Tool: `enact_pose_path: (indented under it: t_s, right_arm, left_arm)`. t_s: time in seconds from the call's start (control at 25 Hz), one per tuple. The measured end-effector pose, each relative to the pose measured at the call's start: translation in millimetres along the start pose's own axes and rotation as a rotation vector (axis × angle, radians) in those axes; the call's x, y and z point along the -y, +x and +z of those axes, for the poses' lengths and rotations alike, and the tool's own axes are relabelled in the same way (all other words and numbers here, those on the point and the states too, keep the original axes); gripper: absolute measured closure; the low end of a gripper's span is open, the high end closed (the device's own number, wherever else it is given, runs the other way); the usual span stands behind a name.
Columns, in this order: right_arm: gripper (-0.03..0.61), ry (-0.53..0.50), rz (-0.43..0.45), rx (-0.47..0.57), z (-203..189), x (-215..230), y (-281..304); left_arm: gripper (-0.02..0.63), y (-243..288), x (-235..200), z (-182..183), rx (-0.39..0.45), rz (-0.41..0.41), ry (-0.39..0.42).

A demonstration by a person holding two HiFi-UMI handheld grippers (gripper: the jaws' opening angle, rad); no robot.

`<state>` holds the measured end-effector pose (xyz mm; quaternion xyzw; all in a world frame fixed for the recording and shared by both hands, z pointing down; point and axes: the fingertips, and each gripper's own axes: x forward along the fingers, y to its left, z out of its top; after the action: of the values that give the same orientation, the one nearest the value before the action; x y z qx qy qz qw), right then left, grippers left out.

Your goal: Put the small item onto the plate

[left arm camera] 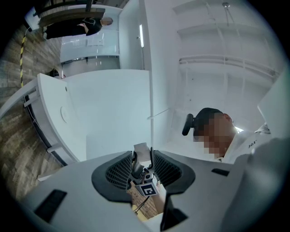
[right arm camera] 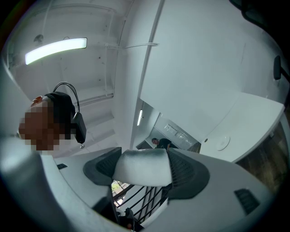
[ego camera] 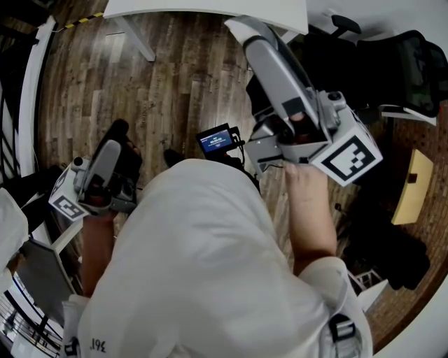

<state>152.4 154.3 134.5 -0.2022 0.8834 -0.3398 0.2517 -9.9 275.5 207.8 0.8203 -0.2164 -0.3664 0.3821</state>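
Head view, looking steeply down: both tools are lifted in front of the person's white shirt, over a wooden floor. The right hand-held gripper is raised high at that view's right, its long grey jaws reaching toward the edge of a white tabletop; its marker cube sits just above the bare right hand that grips it. In the right gripper view the two ribbed jaws are closed on the small item, a white, soft-looking block that fills the whole gap and touches both pads. The item is therefore held in the air, between the right jaws, tilted up toward a white ceiling and wall. The left hand-held gripper sits lower at the head view's left, its marker cube at its near end. In the left gripper view its jaws stand slightly apart with nothing between them; through the narrow gap the right tool shows farther off, with its cube and a white piece at its tip. A small lit screen shows just beyond the shirt, between the two tools. Black chairs stand at the upper right, well apart from both. The item's exact shape cannot be told.
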Motion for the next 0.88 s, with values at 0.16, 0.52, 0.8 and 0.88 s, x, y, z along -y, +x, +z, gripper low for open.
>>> enact_pose_path:
  t_s: [0.16,0.52,0.8,0.88]
  right_arm:
    - [0.265,0.000,-0.011,-0.003,-1.3,1.3,-1.4]
    - [0.265,-0.005,-0.022,-0.007,-3.0,1.8,-2.1]
    - [0.265,-0.003,-0.029,-0.009,-3.7,2.8,-4.9]
    - [0.265,-0.004,-0.032,-0.010,-3.9,3.0,-7.0]
  left_arm:
    - [0.480,2.2,1.0,-0.9,-0.004,-0.005,-0.005]
    - [0.480,-1.1,-0.8,-1.7,-0.013,-0.010,-0.009]
    - [0.482,1.9,1.4,-4.0,-0.015,-0.021,-0.012]
    - [0.481,0.8,0.1,-6.0,-0.022,-0.013,-0.009]
